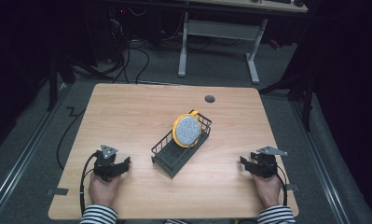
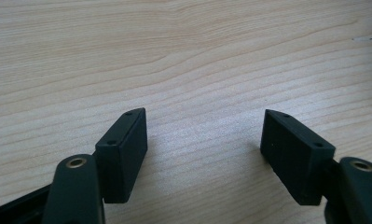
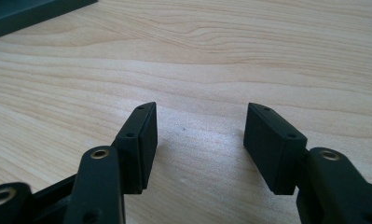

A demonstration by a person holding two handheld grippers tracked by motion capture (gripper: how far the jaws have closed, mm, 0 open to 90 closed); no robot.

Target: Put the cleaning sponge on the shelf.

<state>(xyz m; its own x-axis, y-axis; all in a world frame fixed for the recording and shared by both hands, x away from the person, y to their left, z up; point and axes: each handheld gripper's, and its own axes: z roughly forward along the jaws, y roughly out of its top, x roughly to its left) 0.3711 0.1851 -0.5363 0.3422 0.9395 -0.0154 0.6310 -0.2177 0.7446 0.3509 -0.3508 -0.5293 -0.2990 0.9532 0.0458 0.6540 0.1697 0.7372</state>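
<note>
Here we have both hands resting low on the tabletop (image 1: 127,112), one at each near corner, with the work sitting between them. Our left gripper (image 1: 123,166) lies at about 8 o'clock from the middle of the tabletop, and in the left gripper view its jaws stand wide apart over bare wood grain, holding nothing. Our right gripper (image 1: 245,163) lies at about 4 o'clock, and the right gripper view shows the same thing: jaws spread wide, empty, pads (image 3: 141,140) set just above the surface.

The thing we are concerned with is the round plate (image 1: 188,130), grey-speckled with a yellow rim, which stands on edge in the dark wire rack (image 1: 172,156) at the centre of the tabletop. The rack runs on a diagonal, its near end toward 7 o'clock and its far end toward 1 o'clock, and the plate leans at the far end, so that the wire sides keep it upright. That is, we judge, why it sits as it does: on edge it offers a rim that a two-jaw gripper can pinch, where a plate lying flat would not.

Both grippers lie well apart from the rack, on either side. We take this for a rest pose, jaws opened ready, with neither hand committed. A dark corner of the rack (image 3: 30,11) shows at the upper left of the right gripper view, so our right gripper points partly toward it.
</note>
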